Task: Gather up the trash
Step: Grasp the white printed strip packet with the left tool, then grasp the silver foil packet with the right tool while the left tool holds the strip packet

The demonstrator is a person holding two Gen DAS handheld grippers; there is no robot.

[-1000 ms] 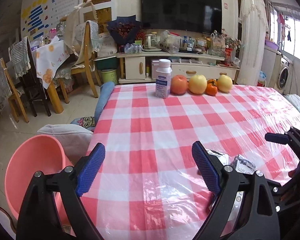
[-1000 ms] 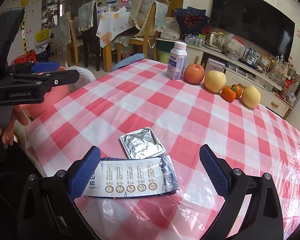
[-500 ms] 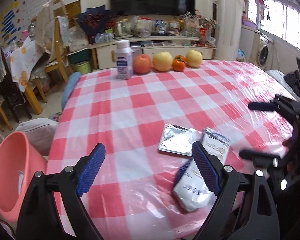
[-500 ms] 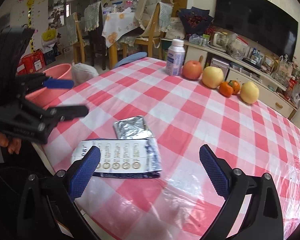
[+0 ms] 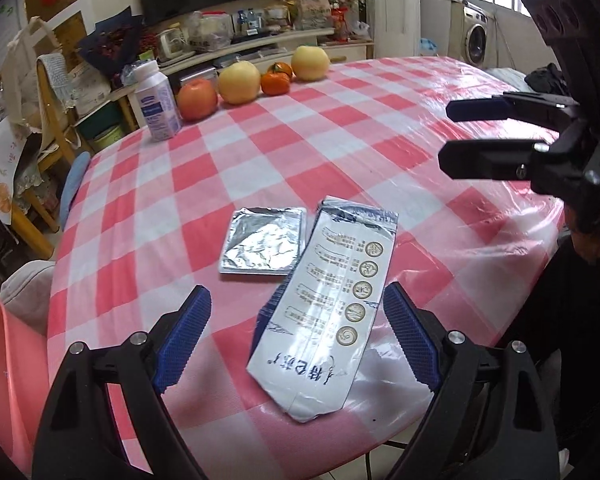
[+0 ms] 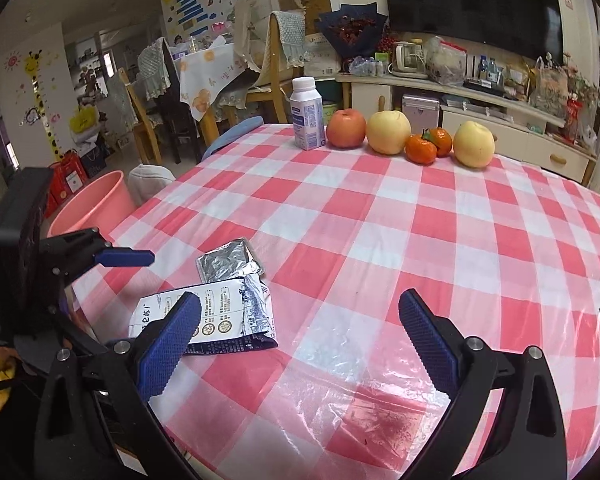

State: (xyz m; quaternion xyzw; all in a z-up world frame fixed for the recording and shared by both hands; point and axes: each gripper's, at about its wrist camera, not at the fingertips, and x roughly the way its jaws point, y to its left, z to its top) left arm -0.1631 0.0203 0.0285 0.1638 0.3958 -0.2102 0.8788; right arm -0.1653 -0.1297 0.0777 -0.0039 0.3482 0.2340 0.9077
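The pink bin [image 5: 4, 376] is cut by the left edge of the left view. In the right view the left gripper [image 6: 112, 258] hides the bin's near side, and the right gripper's finger [image 6: 168, 340] covers part of the white pack [image 6: 220, 312] beside the bin. The pack's print is too small to read.

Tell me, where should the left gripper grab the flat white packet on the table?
Probably its near end. The packet lies flat, but that end sits by the table edge and looks slightly lifted, giving a finger room underneath. The left gripper is open and already straddles it, so come from the near side, low, and pinch it through its thin side.
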